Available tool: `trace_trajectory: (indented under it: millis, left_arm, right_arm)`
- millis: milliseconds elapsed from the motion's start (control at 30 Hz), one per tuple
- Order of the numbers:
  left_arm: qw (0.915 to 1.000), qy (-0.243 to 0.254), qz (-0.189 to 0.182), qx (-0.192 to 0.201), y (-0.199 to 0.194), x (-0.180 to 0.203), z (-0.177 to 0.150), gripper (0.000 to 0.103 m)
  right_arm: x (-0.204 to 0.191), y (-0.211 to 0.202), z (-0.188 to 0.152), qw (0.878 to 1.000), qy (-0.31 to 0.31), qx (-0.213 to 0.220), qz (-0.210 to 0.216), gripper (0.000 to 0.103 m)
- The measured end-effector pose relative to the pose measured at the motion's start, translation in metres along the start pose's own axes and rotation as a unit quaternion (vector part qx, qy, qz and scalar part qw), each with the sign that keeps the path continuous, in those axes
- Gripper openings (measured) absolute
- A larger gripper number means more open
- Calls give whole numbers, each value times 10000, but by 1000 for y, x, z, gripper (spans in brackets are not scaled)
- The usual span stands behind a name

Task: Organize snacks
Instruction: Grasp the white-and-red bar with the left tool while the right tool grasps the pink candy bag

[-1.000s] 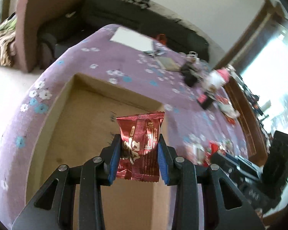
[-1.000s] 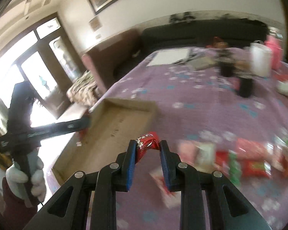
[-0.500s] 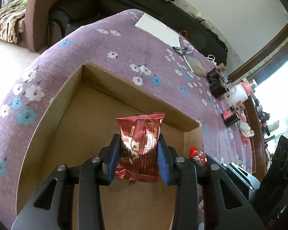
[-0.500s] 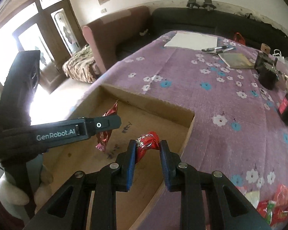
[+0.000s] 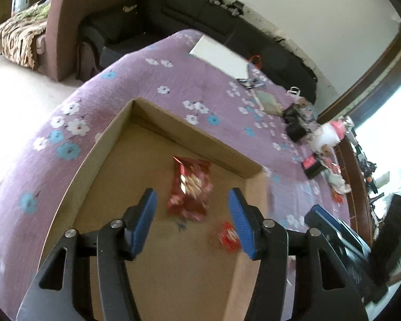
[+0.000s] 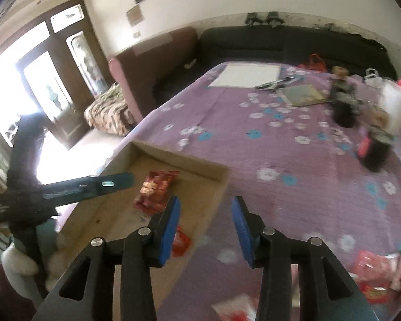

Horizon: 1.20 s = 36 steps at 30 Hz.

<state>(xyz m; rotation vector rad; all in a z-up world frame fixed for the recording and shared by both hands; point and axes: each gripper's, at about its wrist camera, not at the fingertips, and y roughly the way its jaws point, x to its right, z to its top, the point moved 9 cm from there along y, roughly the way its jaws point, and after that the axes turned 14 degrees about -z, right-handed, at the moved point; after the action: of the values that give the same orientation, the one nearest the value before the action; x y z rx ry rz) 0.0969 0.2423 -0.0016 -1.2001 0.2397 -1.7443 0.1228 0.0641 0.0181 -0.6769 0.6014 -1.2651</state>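
purple flowered cloth (image 5: 157, 61) covers the desk, a dark sofa (image 5: 200, 16) against the wall behind it, bright glass doors (image 6: 21, 91) to one side. shallow cardboard box (image 5: 101, 144) sits at the near corner of the desk, plain brown walls, flat floor with a small ink mark. left hand-held gripper (image 5: 191, 215) hangs over the box, jaws opening, nothing between the blue pads; large red snack packet (image 5: 191, 187) lies loose on the box floor just beyond them, blurred. small red candy (image 5: 228, 236) lies on the floor near the box's right wall. right hand-held gripper (image 6: 204, 230) is over that wall's rim, jaws also opening, nothing between them. judgement: this is the release step, both snacks look delivered. to do it well, let the jaws part fully before lifting, draw each gripper straight up and back so a pad doesn't catch a crimped edge and drag a packet out, then go for the loose red packets (image 6: 374, 272) on the cloth at right. packets are glossy foil film, flat pillow shape, serrated end seals, light and slippery, likely to slide on cardboard. cloth looks ribbed, soft. box edges stiff, raw-cut.
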Motion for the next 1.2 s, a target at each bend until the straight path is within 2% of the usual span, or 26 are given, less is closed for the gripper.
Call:
trace_trajectory:
  millis: [133,233,433,567,800,900,1200]
  left_arm:
    - [9993,320,-207,30,-22,32,-29,56]
    - [9980,558,-294,-81,-24,54,-53,56]
    - [9904,1195,-603,-347,-23,109,-106,56]
    - [9863,1430,-686,-464,-20,127,-129,56]
    - [9842,1481,-712,-653,-5,139,-150,56]
    - [9858,1415,-635,-643,-2,139,-154,56]
    - [9843,1480,-575,-773,20,148,-163,56]
  right_arm:
    - [49,-12,-13,9994,248,-12,-256,42]
    - [74,-7,-35,9985,303,-221,-389,44]
    - [72,-3,-64,9984,357,-421,-110,43]
    - [56,-4,-78,9986,216,-480,55,41]
    - [54,20,-94,9965,213,-765,-279,41]
    - [56,20,-94,9965,183,-657,-478,30]
    - [95,-4,-113,9938,721,-772,-343,28]
